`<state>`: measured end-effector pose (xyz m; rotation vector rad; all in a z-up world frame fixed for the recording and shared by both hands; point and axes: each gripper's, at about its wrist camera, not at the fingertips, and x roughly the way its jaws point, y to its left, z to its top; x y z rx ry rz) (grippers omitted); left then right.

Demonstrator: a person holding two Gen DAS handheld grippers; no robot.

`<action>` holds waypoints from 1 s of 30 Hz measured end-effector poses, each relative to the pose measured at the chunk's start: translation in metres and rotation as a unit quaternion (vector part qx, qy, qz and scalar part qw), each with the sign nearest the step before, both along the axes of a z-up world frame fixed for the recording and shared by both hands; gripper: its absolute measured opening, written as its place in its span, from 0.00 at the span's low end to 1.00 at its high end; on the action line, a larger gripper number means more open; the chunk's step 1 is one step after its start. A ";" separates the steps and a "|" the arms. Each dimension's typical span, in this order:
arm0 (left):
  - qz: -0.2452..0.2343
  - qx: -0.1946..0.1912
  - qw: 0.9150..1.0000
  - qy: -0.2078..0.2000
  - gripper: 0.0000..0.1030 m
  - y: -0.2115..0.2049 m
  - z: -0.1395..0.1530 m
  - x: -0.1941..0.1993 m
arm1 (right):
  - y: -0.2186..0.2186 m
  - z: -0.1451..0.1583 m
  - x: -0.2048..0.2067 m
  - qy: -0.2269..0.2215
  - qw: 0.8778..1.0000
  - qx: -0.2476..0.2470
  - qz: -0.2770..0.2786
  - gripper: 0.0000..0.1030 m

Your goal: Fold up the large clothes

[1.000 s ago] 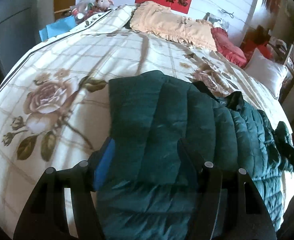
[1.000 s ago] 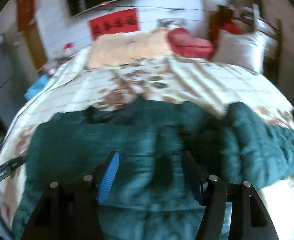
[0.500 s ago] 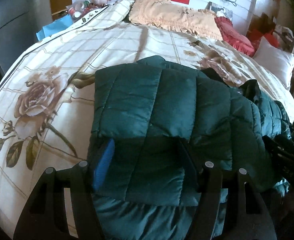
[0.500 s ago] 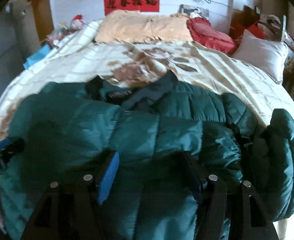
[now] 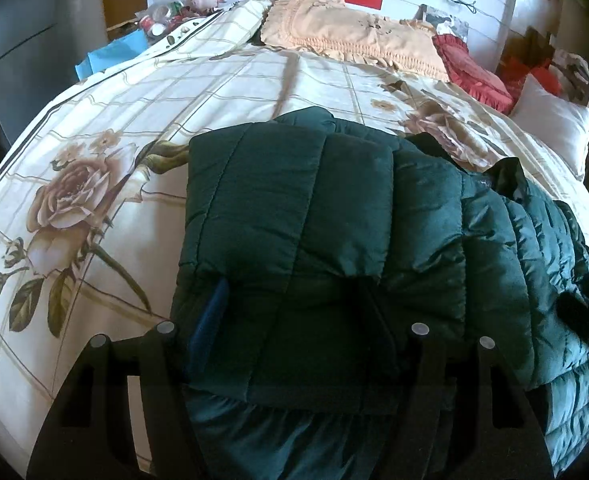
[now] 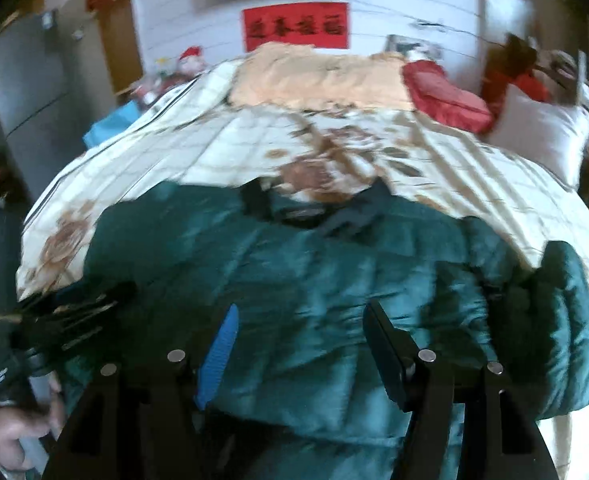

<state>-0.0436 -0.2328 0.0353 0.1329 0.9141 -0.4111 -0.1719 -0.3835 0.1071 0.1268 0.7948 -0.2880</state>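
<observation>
**Risk note: folded sleeve may spring back; right side not yet folded**

Nearest the left wrist camera, the left gripper (image 5: 294, 312) has its black fingers, one with a blue pad, standing apart on either side of the near edge of a folded panel. The padding fills the gap between them. Whether the pads actually press on the fabric cannot be told from this view, as the right finger is lost in shadow.

The dark green quilted puffer jacket (image 5: 334, 216) lies across the near part of the cream floral bedspread (image 5: 94, 168), with its left portion doubled over onto the body. The fill is thick and springy; if that panel is let go without being pressed flat, it will probably lift and unfold.

In the right wrist view, which is blurred, the right gripper (image 6: 300, 344) hangs with its jaws apart above the jacket's middle, gripping nothing. The left tool and the person's hand (image 6: 10, 436) show at the near left. The two tools are working near each other, so they could collide or snag on the same layer.

On the right, the bulky green sleeve (image 6: 566, 320) lies bunched and unfolded at the bedspread's right edge. Dragging it could pull the whole jacket askew or off the side.

Farther off, the peach frilled pillow (image 5: 354, 40) and red cushion (image 5: 470, 72) lie well apart from the work.
</observation>
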 end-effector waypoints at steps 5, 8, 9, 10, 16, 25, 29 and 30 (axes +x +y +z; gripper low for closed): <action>0.000 -0.001 1.000 -0.002 0.65 0.000 0.000 -0.001 | 0.001 -0.033 0.015 0.045 0.999 -0.016 -0.007 0.60; 0.001 -0.001 1.000 -0.004 0.66 0.001 -0.002 -0.001 | -0.003 -0.037 0.012 0.044 0.999 -0.011 -0.008 0.61; 0.000 -0.001 1.000 -0.003 0.67 0.001 -0.002 -0.001 | -0.004 -0.035 0.010 0.047 0.999 -0.011 -0.007 0.61; 0.000 -0.002 1.000 -0.003 0.67 0.001 -0.003 -0.001 | -0.005 -0.032 0.006 0.048 0.999 -0.008 -0.006 0.61; 0.002 -0.004 1.000 -0.005 0.67 0.001 -0.003 0.000 | -0.031 -0.011 -0.032 0.025 0.999 0.005 -0.045 0.61; 0.004 0.000 1.000 -0.013 0.70 0.000 -0.004 0.000 | -0.053 -0.041 -0.041 0.057 0.995 0.005 -0.077 0.61; 0.005 -0.009 1.000 -0.014 0.70 0.004 -0.003 -0.002 | -0.050 -0.037 -0.044 0.056 0.995 -0.001 -0.077 0.61; 0.003 -0.012 1.000 -0.013 0.70 0.005 -0.002 -0.004 | -0.050 -0.035 -0.048 0.054 0.996 0.006 -0.078 0.61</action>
